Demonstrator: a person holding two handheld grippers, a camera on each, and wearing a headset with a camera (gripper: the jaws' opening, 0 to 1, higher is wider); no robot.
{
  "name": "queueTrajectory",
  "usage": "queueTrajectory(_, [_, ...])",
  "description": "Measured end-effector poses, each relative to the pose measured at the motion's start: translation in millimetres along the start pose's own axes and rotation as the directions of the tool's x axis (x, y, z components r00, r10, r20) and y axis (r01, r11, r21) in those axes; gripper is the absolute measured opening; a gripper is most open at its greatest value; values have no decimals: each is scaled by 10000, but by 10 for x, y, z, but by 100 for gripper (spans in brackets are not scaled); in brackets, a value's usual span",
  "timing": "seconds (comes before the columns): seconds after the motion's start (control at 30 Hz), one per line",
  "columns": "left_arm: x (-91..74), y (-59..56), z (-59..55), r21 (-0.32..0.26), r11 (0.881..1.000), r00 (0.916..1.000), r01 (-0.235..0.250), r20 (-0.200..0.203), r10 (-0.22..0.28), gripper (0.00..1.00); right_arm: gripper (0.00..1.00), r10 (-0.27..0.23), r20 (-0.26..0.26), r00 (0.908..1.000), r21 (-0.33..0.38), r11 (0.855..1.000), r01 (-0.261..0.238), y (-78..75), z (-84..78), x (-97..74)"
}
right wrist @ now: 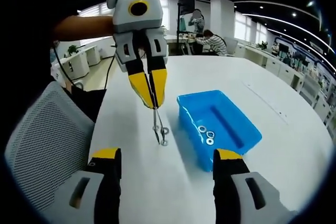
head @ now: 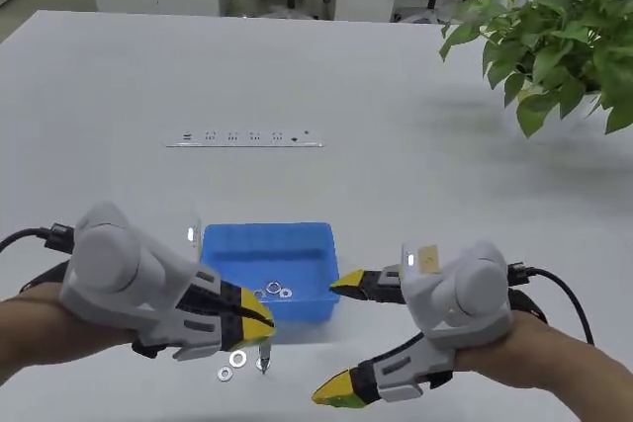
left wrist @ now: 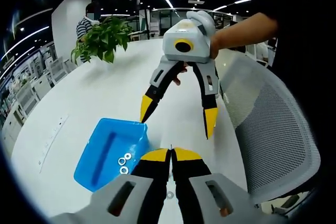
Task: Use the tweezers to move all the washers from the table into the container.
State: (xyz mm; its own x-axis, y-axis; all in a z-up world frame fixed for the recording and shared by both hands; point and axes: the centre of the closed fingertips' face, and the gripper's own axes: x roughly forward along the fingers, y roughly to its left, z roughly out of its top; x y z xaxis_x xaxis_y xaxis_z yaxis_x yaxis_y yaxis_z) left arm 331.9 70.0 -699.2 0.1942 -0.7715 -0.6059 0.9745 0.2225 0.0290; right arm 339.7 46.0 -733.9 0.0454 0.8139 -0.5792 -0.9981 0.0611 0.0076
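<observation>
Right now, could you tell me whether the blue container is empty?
Not empty: the blue container holds three washers on its floor.

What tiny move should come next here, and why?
Probably pinch a washer with the tweezers and lift it toward the blue container: the left claw is shut on the tweezers, whose tips sit right by washers lying on the table.

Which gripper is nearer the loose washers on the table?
Left. The left gripper hangs just above the loose washers, tweezers tips at them; the right gripper sits open, farther right.
</observation>
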Motion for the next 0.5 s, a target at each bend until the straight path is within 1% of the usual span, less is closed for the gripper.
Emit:
queueTrajectory(0.17, [-8, -11, -15, 51, 10000, 9999, 49, -105, -49, 6, 59, 322, 174, 9993, -251, 9992, -318, 29, 73, 86])
queueTrajectory(0.37, [-1, -30, -18, 101, 9999, 9998, 126, -162, -124, 6, 45, 654, 54, 9978, -732, 9952, -648, 39, 95, 194])
queueTrajectory(0.5, [1, -41, -14, 145, 9998, 9997, 148, -193, -145, 6, 34, 864, 66, 9962, -894, 9923, -855, 56, 131, 272])
